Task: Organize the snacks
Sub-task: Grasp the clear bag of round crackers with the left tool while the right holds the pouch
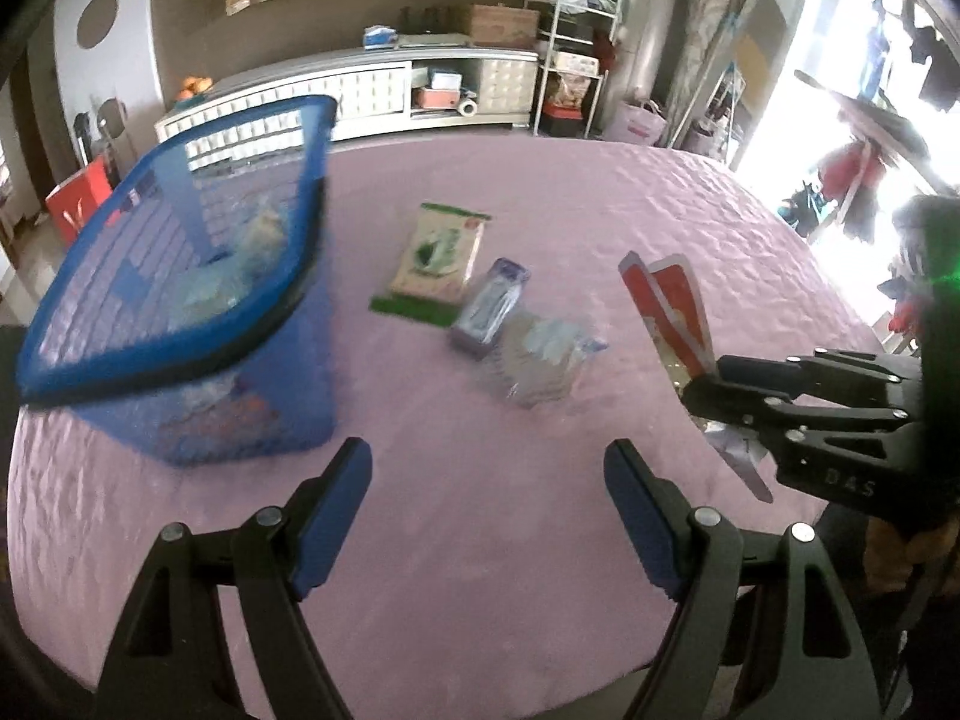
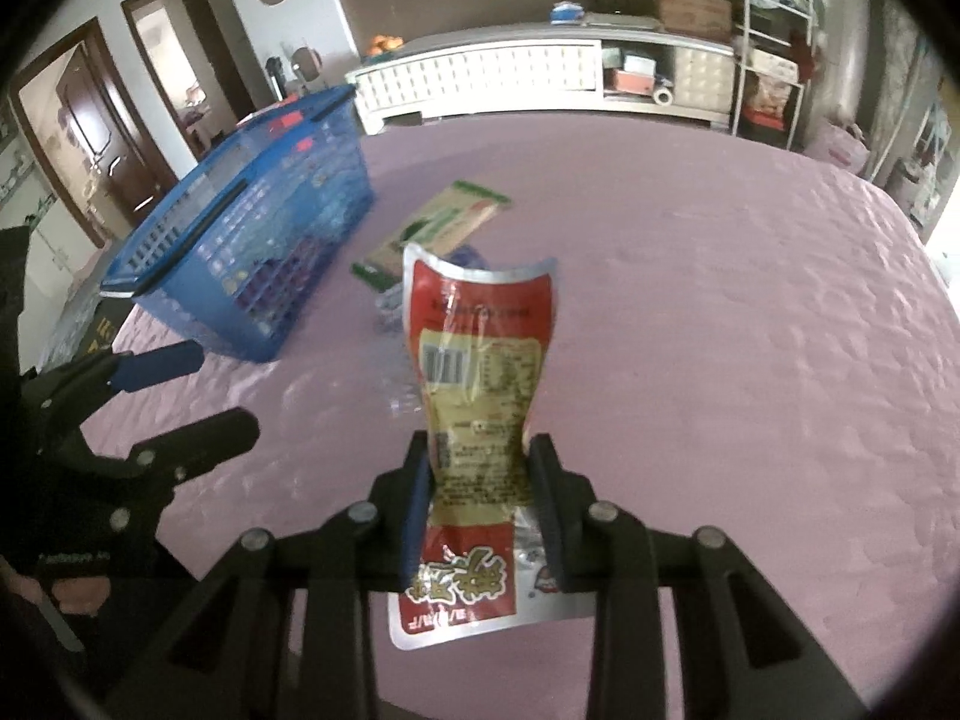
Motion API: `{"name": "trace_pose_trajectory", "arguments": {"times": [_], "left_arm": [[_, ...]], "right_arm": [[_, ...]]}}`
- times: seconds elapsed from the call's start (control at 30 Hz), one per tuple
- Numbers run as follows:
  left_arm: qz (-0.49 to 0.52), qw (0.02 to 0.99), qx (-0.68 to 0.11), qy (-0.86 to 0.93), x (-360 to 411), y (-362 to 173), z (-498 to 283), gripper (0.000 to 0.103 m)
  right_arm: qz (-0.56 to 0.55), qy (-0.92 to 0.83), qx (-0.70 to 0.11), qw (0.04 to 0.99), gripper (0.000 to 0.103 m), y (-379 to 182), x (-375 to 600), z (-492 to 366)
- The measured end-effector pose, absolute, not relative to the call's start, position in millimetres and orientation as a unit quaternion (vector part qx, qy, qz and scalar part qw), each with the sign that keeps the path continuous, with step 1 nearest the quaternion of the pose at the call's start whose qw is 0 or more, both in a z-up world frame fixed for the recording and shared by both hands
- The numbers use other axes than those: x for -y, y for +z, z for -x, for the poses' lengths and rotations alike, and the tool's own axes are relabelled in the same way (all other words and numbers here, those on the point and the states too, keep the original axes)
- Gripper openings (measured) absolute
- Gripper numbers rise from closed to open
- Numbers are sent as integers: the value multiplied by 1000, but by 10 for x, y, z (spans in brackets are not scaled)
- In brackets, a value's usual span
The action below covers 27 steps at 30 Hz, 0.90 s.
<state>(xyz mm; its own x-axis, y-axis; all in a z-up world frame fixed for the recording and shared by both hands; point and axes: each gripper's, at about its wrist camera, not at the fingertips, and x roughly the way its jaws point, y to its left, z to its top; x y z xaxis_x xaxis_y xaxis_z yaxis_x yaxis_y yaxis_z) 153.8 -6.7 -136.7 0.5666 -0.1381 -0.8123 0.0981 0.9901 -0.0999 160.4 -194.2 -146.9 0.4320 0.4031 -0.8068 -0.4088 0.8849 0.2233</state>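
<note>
A: From the left claw [image 1: 486, 516], what is showing that the right view is hiding?

B: The table [image 1: 540, 192] is filling the view ahead of both claws. One blue basket [image 1: 180, 312] is sitting ahead and to the left of the left claw, and this view is looking down into it, though the packets inside are blurring too much to count. Three packets are lying ahead of the open fingers: a green packet [image 1: 435, 267], a purple packet [image 1: 489, 309] and a clear packet [image 1: 543, 360].

A: And the left claw itself?

B: It is standing wide apart, holding nothing.

A: What is the right view adding?

B: Its right claw [image 2: 480, 498] is clamping one red packet [image 2: 480, 360], which is sticking up between the fingers. Here the printed label and barcode are showing; the left view is catching only its edge.
</note>
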Motion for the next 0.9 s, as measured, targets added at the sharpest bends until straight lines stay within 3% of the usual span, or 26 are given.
{"name": "trace_pose_trajectory", "arguments": {"times": [0.67,0.7,0.77,0.9], "left_arm": [[-30,831,-543,-118,504,-2115,-2543,78],[-26,830,-544,-118,505,-2140,-2558,77],[-31,835,-538,-113,523,-2167,-2546,65],[-39,833,-540,-117,562,-2148,-2527,58]], "right_arm": [[-31,235,-484,843,36,-1668,2331,-1932],[-33,234,-483,843,36,-1667,2343,-1932],[-36,232,-484,843,36,-1671,2367,-1932],[-39,229,-485,843,36,-1639,2381,-1909]]}}
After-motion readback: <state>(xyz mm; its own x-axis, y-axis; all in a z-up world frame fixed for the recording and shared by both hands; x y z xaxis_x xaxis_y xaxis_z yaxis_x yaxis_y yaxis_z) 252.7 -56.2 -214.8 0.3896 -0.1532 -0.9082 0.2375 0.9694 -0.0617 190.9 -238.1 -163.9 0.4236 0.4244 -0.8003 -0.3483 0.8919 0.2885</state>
